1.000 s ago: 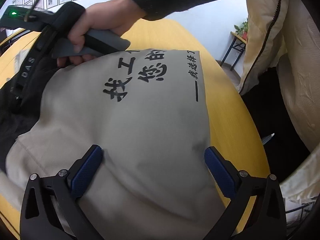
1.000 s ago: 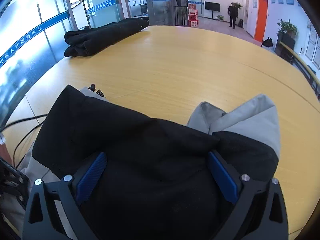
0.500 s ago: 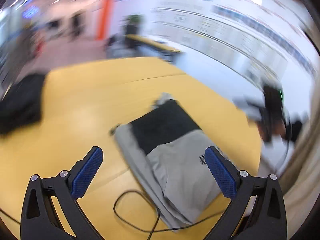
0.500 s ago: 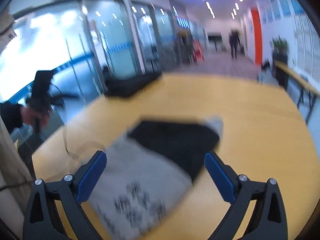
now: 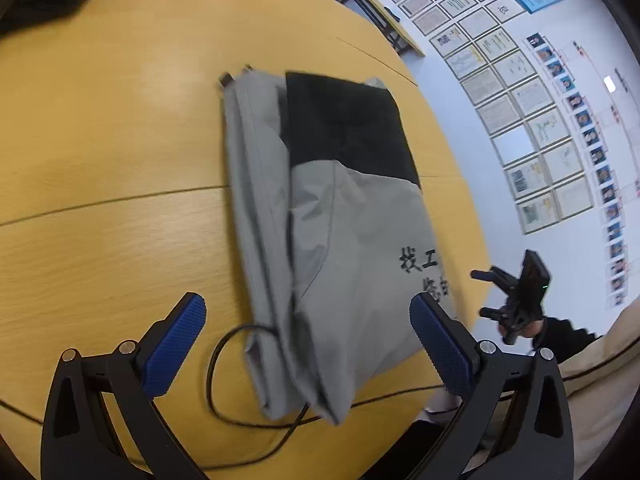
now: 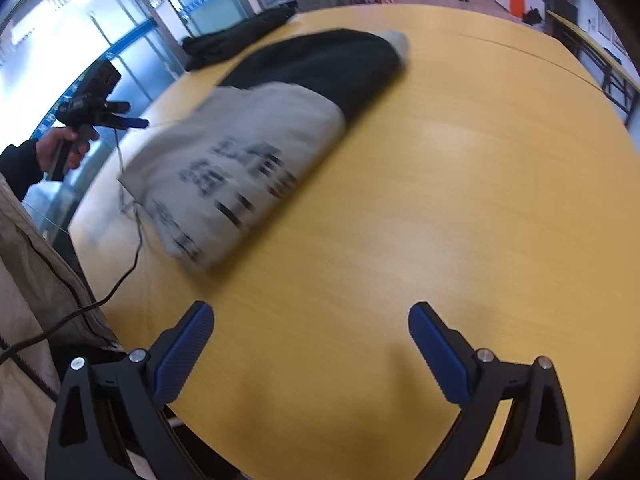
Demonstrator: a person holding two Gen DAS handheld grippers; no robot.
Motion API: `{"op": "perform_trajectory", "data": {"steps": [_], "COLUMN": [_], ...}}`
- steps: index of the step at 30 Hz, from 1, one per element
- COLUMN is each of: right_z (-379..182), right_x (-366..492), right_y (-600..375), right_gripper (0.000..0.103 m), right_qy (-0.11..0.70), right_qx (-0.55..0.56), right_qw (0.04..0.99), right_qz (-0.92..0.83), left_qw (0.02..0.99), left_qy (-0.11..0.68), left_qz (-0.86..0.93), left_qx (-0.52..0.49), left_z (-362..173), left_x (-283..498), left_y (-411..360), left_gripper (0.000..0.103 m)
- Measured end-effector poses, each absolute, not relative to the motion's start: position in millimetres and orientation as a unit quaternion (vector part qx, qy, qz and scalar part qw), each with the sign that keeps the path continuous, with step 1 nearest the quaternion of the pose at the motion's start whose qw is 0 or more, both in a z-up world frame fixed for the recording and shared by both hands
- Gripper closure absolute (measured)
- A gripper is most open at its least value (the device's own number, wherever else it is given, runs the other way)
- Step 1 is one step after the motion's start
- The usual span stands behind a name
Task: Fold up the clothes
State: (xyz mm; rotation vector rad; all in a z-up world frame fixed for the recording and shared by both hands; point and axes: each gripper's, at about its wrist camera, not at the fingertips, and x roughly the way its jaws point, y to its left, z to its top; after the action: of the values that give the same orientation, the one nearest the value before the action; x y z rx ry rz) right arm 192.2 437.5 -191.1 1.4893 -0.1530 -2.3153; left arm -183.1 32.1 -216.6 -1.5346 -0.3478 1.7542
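Folded jacket (image 5: pixel 340 216) released near the round table's (image 5: pixel 100 160) edge.
Left gripper (image 5: pixel 308 332) and right gripper (image 6: pixel 311 334), pressed on it a second ago, now hang wide open and empty; folding looks complete.

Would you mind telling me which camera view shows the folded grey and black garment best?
The left wrist view shows the garment best: sharp, nearly whole, with folded layers and black panel clear. The right wrist view shows it blurred by motion and obliquely, its printed characters smeared.
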Motion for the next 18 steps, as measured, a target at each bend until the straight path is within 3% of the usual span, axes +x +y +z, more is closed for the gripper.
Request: {"op": "perform_trajectory", "data": {"steps": [5, 9, 18], "right_z": [-193, -217, -238], "right_x": [133, 69, 1], "right_y": [426, 403, 344], "right_gripper": [0.003, 0.003, 0.001], "right_qy": [-0.111, -0.170, -0.172], "right_qx": [0.496, 0.502, 0.539], "right_qw": [0.204, 0.210, 0.169], "right_qz": [-0.837, -0.821, -0.807], "left_qw": [0.387, 0.409, 0.413], "left_qy": [-0.130, -0.149, -0.187], "left_qz": [0.641, 0.627, 0.620], "left_qx": [-0.651, -0.646, -0.640], "left_z": [-267, -274, -279], "left_x": [-209, -213, -203], "left_y": [71, 86, 106], "left_gripper": [0.000, 0.000, 0.000]}}
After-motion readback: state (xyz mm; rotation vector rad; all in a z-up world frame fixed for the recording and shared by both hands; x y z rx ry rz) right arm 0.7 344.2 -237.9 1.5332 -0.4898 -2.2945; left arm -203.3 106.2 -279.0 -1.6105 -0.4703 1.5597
